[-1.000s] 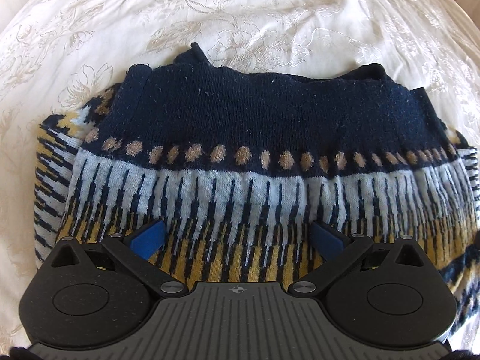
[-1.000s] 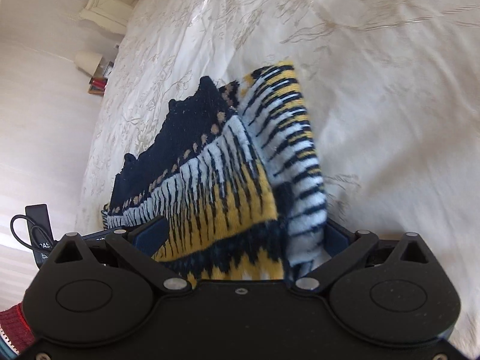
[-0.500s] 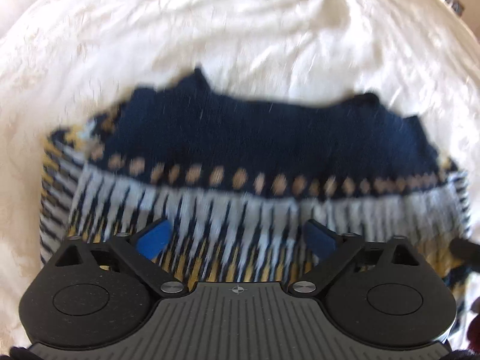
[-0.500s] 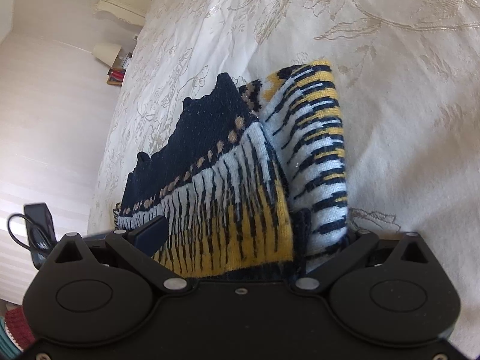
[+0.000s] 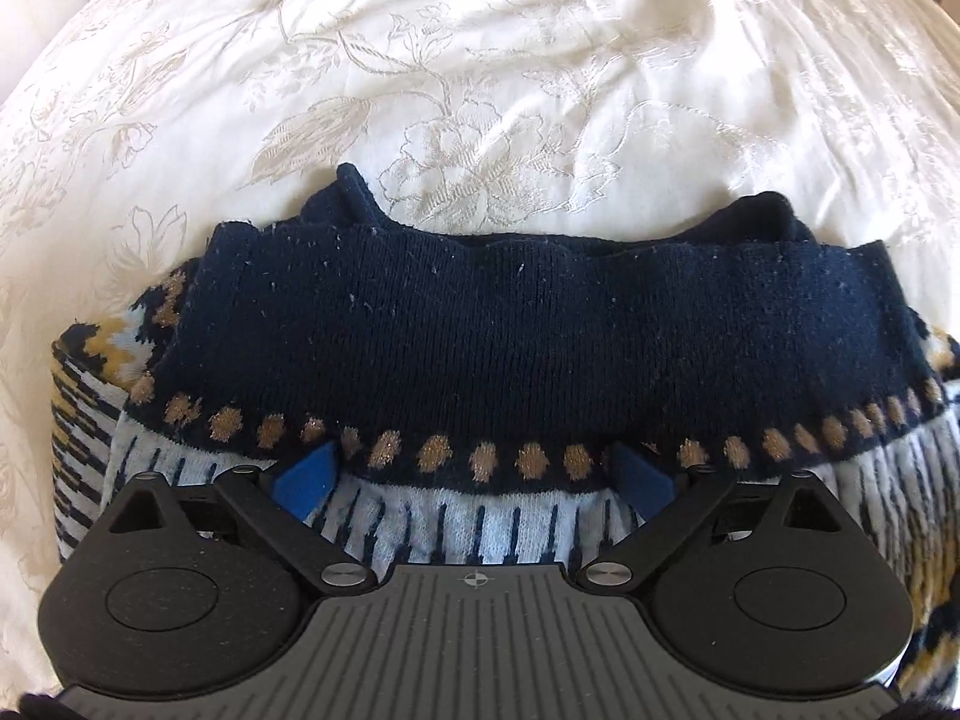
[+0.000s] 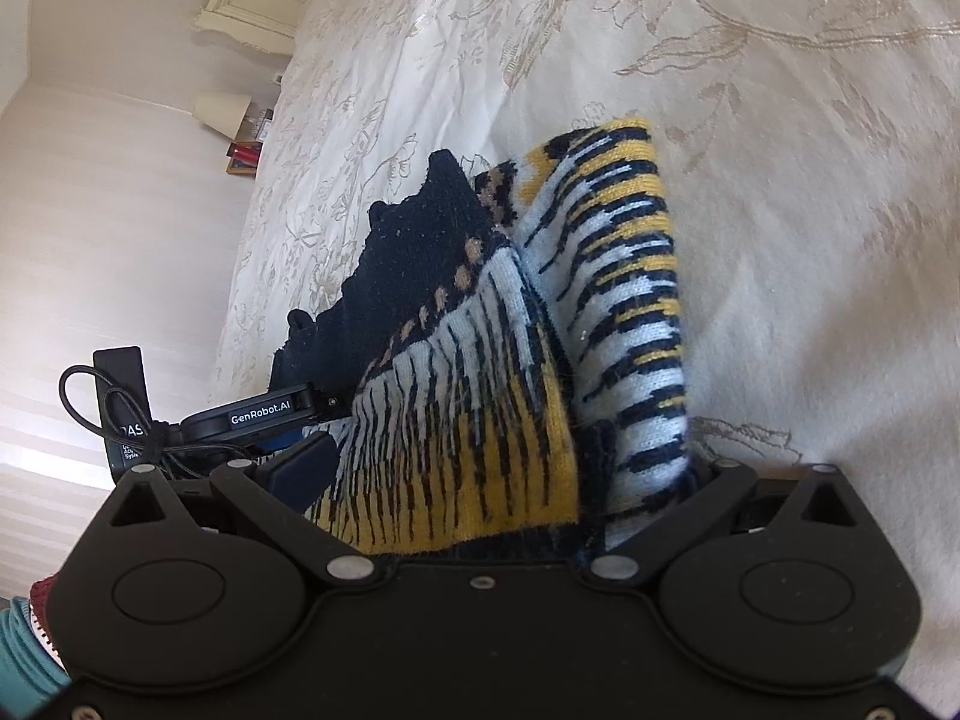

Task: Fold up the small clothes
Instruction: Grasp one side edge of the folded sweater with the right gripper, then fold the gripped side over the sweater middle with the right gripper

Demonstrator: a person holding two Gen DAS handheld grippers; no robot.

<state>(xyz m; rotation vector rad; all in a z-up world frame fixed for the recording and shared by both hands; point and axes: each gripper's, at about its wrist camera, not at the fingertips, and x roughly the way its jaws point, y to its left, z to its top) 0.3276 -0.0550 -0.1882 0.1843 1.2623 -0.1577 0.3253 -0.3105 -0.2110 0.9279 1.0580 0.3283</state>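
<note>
Knitwear: a folded navy sweater (image 5: 480, 336) banded with tan dots, white and yellow stripes lies on the floral bedspread (image 5: 480, 60). The left gripper (image 5: 474, 474) stands wide apart over it, gripping nothing. The right gripper (image 6: 504, 480) has the sweater's striped end between its fingers; whether it clamps, I cannot tell.

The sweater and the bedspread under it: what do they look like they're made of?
Sweater: knitted yarn, probably wool or acrylic; visible knit ribs, lint specks, fuzzy stray fibres, and slightly glittery tan dots. Matte finish.
Bedspread: woven cream fabric, likely jacquard or damask; a raised floral pattern with a faint satin sheen, and soft creases.
</note>
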